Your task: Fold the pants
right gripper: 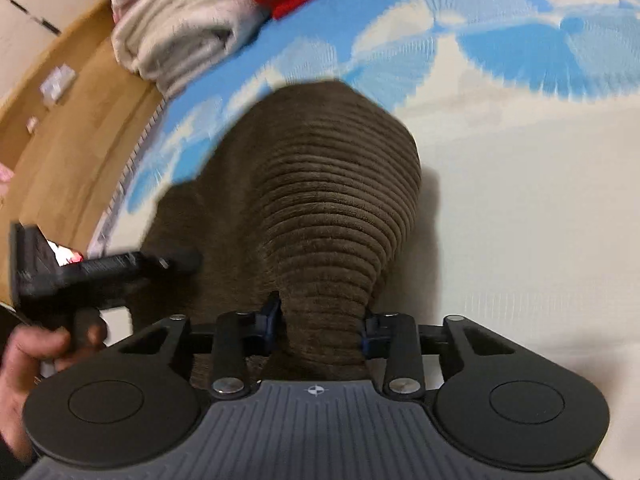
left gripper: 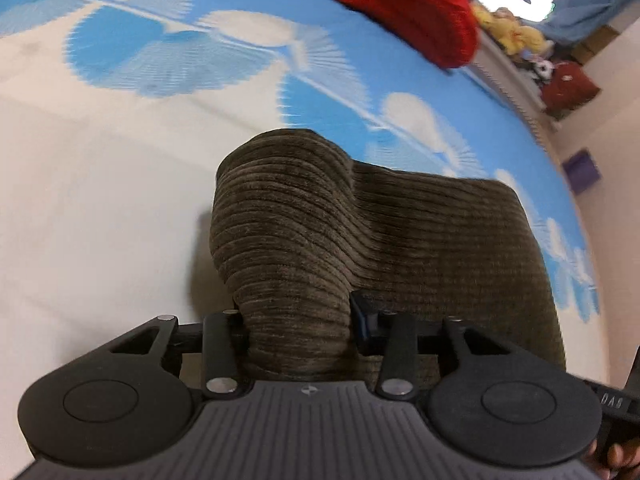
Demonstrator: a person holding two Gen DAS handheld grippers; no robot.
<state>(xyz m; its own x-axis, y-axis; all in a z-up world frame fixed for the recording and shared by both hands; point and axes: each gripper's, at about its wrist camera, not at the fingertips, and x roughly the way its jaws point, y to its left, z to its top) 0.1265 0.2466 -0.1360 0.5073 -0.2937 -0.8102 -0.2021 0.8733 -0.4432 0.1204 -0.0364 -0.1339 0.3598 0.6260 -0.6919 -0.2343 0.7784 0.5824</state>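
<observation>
Both grippers pinch the brown pants. Left gripper [left gripper: 298, 320] squeezes a bunched fold of pants [left gripper: 400, 232] at lower centre of its frame. Right gripper [right gripper: 320, 320] does the same. Pants lie on the blue-white sheet [left gripper: 120, 180]; a red cloth [left gripper: 400, 4] is at upper right.

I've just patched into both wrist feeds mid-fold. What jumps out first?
The brown corduroy pants fill the middle of both views, a bunched fold pinched in the left gripper and another in the right gripper. They lie on a blue-and-white patterned sheet. A red knit garment sits at the far edge.
</observation>
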